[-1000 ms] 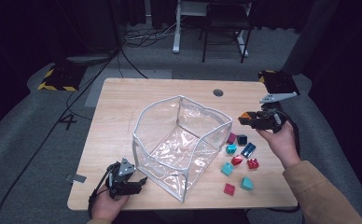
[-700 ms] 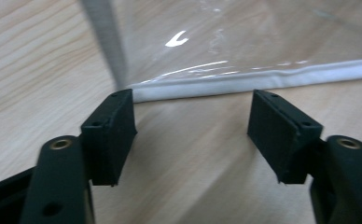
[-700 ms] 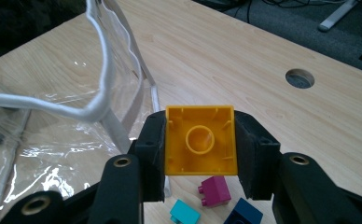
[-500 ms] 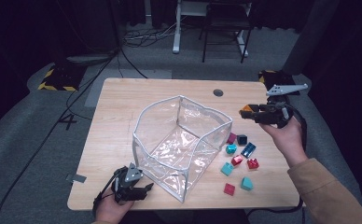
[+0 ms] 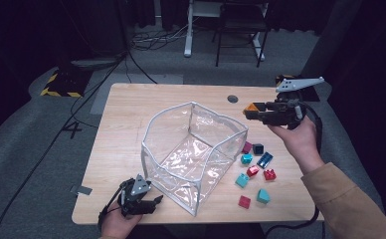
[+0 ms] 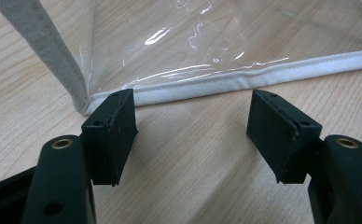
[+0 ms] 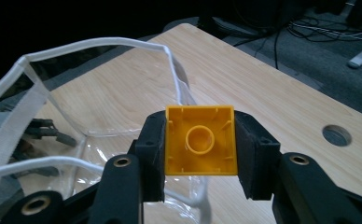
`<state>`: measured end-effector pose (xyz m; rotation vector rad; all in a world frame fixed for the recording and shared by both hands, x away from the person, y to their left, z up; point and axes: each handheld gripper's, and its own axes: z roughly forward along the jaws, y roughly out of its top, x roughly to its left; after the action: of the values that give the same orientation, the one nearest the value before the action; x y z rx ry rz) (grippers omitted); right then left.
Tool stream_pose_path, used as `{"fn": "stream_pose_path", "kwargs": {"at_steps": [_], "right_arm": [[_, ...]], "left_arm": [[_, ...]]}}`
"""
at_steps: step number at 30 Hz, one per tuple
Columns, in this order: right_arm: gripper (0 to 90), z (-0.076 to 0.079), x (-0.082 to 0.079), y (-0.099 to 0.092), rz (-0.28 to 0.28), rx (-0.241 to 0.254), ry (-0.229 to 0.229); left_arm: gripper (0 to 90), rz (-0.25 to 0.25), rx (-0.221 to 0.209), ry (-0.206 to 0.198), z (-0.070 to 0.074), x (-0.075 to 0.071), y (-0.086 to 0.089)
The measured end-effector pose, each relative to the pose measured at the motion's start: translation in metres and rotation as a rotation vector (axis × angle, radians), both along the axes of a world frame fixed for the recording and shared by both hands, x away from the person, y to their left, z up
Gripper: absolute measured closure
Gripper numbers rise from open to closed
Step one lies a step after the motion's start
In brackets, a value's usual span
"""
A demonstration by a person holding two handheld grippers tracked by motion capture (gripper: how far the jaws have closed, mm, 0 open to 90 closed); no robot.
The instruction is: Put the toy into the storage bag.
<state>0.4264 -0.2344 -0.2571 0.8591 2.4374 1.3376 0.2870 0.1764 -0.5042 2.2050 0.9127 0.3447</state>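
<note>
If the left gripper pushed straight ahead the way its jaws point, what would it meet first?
Most likely the white bottom seam of the clear bag, near its corner. The left gripper is open with bare table between the jaws; how close the seam lies is hard to judge.

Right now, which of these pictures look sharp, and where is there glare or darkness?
High view: soft and dim, the room black around the lit table. Left gripper view: sharp, with white glare streaks on the clear plastic bin. Right gripper view: the yellow block is crisp and bright, the top left corner black.
</note>
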Motion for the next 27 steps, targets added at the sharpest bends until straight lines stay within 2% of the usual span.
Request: {"fn": "stream_pose_path", "kwargs": {"at_steps": [1, 2, 4, 5, 8, 9, 10, 14, 15, 18, 19, 21, 27], "right_arm": [[58.8, 0.004, -0.001, 0.01, 0.019, -0.003, -0.001], [58.8, 0.004, -0.001, 0.01, 0.019, -0.003, -0.001], [58.8, 0.008, -0.003, 0.025, 0.044, -0.006, 0.001], [58.8, 0.008, -0.003, 0.025, 0.044, -0.006, 0.001], [58.8, 0.011, -0.003, 0.042, 0.068, -0.014, 0.006], [58.8, 0.012, -0.004, 0.053, 0.081, -0.023, 0.007], [58.8, 0.012, -0.004, 0.053, 0.081, -0.023, 0.007], [58.8, 0.012, -0.003, 0.08, 0.106, -0.043, 0.017], [58.8, 0.012, -0.003, 0.08, 0.106, -0.043, 0.017], [58.9, 0.01, -0.002, 0.099, 0.123, -0.053, 0.029], [58.9, 0.01, -0.002, 0.099, 0.123, -0.053, 0.029], [58.8, 0.009, 0.0, 0.114, 0.139, -0.061, 0.041], [58.8, 0.005, 0.003, 0.137, 0.164, -0.069, 0.063]], "left_arm": [[33.1, 0.0, -0.002, -0.001, 0.0, 0.0, 0.0], [33.0, 0.0, -0.002, -0.001, 0.0, 0.0, 0.0], [33.0, 0.0, -0.002, -0.001, 0.0, 0.0, 0.0], [33.0, -0.001, -0.001, -0.001, 0.0, 0.0, 0.0], [32.9, 0.0, -0.003, 0.001, 0.0, 0.001, 0.0], [32.5, 0.0, -0.004, 0.001, 0.0, 0.001, 0.0], [32.5, -0.001, -0.004, 0.002, 0.0, 0.001, 0.0], [32.1, -0.002, 0.002, 0.001, 0.0, 0.001, -0.001], [32.1, -0.002, 0.002, 0.001, 0.0, 0.001, -0.001], [31.9, -0.004, 0.002, 0.0, 0.0, 0.001, -0.001], [31.9, -0.003, 0.001, 0.0, 0.0, 0.001, -0.001], [31.5, -0.006, 0.002, 0.001, 0.0, 0.002, -0.001], [31.3, -0.003, -0.001, 0.001, 0.0, 0.002, -0.002]]}}
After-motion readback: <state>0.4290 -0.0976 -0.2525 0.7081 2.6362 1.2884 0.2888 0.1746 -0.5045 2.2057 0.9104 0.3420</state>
